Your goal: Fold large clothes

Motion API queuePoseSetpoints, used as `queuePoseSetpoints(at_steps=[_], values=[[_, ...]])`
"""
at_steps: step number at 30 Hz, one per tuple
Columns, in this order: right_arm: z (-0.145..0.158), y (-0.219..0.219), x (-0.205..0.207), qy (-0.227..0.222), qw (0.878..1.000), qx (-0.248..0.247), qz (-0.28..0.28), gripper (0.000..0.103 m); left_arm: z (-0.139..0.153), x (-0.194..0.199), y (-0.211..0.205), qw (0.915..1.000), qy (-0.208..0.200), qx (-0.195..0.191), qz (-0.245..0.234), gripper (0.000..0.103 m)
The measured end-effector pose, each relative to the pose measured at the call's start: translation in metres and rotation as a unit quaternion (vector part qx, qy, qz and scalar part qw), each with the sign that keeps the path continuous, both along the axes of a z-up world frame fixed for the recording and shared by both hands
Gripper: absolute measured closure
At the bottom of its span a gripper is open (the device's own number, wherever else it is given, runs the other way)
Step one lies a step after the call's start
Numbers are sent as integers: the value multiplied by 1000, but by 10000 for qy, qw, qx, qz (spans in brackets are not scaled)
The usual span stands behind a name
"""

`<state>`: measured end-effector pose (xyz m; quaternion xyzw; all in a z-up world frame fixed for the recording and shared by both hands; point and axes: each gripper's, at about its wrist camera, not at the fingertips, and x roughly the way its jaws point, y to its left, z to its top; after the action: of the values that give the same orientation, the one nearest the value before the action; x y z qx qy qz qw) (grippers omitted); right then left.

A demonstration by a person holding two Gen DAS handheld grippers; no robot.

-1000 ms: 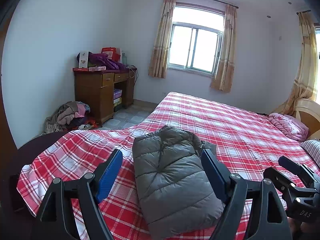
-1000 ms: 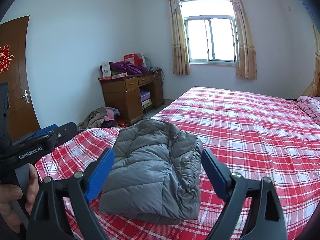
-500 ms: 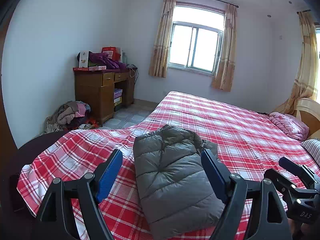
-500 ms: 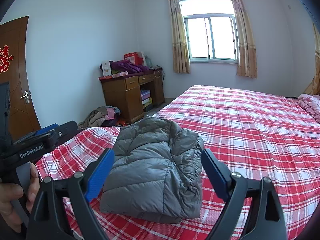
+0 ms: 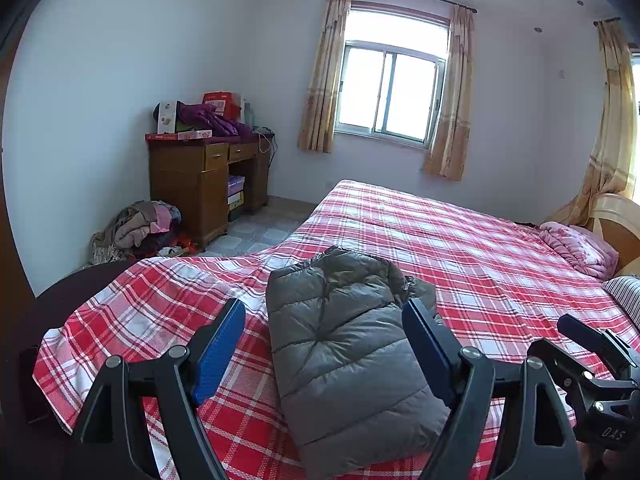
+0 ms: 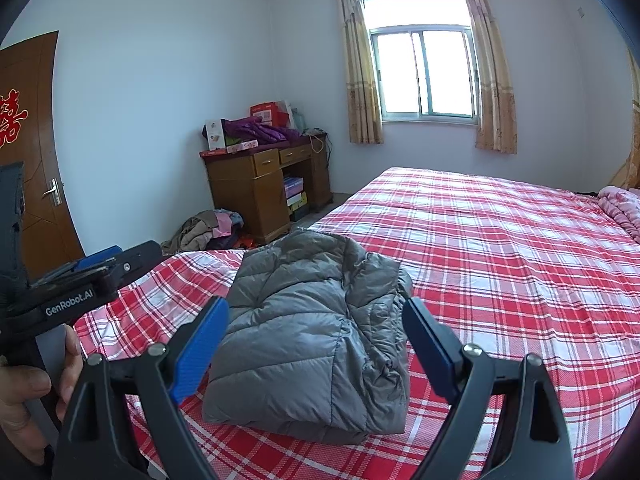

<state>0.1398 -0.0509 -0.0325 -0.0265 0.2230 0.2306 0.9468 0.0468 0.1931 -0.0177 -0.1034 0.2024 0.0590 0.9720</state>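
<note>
Though perhaps bulging, quilted gray jacket (image 6: pixel 316 336), folded.

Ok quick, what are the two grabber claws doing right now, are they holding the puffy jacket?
Left gripper: jaws open, holding nothing; the gray jacket lies folded on the bed.
Right gripper: jaws open, holding nothing.

"GenRobot.AI" is showing in white on the left tongs (image 6: pixel 100 258); "DAS" on the right tongs (image 5: pixel 592 338); red character on door (image 6: pixel 36 148), unreadable.
</note>
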Motion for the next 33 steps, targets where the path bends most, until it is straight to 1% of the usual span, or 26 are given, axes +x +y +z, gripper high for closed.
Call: queuePoseSetpoints(at_steps=[13, 18, 26, 33], values=[[-1, 2, 1, 29, 10000, 5, -12, 12, -4, 2, 3, 10000, 45, -25, -24, 22], [-1, 3, 1, 29, 10000, -1, -8, 12, -6, 6, 1, 9999, 154, 57, 3, 22], [-1, 2, 1, 23, 10000, -5, -11, 12, -9, 10, 4, 9997, 253, -33, 54, 22], [-1, 2, 2, 34, 10000, -17, -2, 12, -14, 12, 2, 9995, 280, 138, 71, 22]])
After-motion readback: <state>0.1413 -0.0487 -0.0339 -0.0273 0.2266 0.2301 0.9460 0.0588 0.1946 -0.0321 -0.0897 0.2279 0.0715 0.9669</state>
